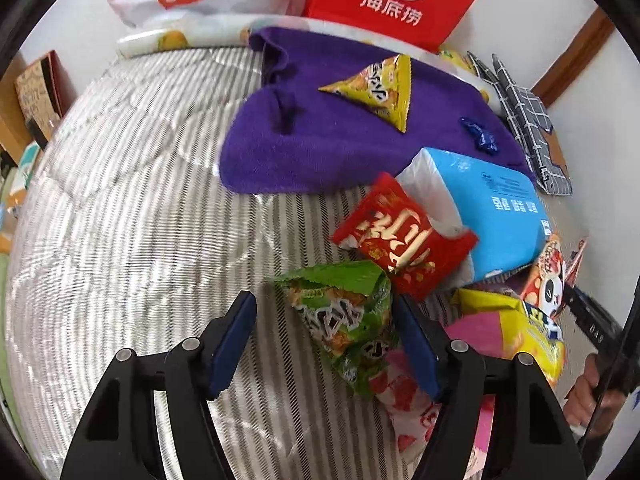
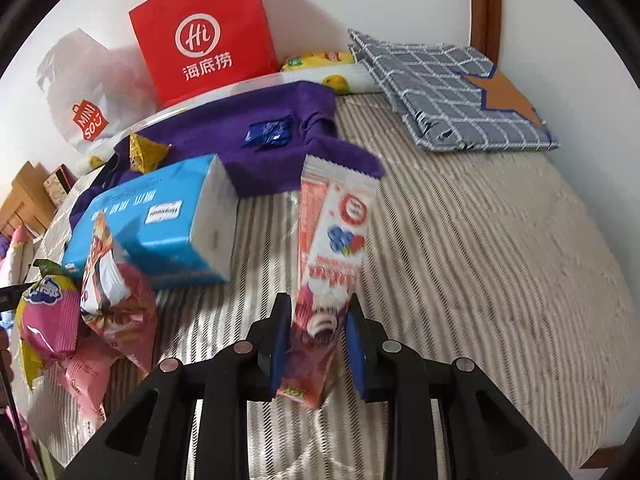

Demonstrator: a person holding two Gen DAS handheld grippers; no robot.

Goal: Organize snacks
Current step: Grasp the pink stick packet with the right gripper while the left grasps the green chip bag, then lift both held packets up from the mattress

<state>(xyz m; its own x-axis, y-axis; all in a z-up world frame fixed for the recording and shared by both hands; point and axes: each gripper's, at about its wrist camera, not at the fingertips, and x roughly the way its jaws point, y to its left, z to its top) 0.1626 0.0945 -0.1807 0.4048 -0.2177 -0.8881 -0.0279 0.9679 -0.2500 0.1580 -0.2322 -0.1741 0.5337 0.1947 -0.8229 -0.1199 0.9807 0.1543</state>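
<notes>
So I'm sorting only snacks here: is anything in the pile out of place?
Yes. A blue tissue pack lies among the snack packets on the striped bed cover, a red packet leaning on it. It is not a snack. A small blue candy also sits apart on the purple towel.

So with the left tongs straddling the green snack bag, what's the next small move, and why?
Probably close the left tongs on the green snack bag. The bag lies between the blue pads, which do not yet press it on both sides. The right tongs already grip the pink-and-white snack packet, so that hand is busy.
</notes>
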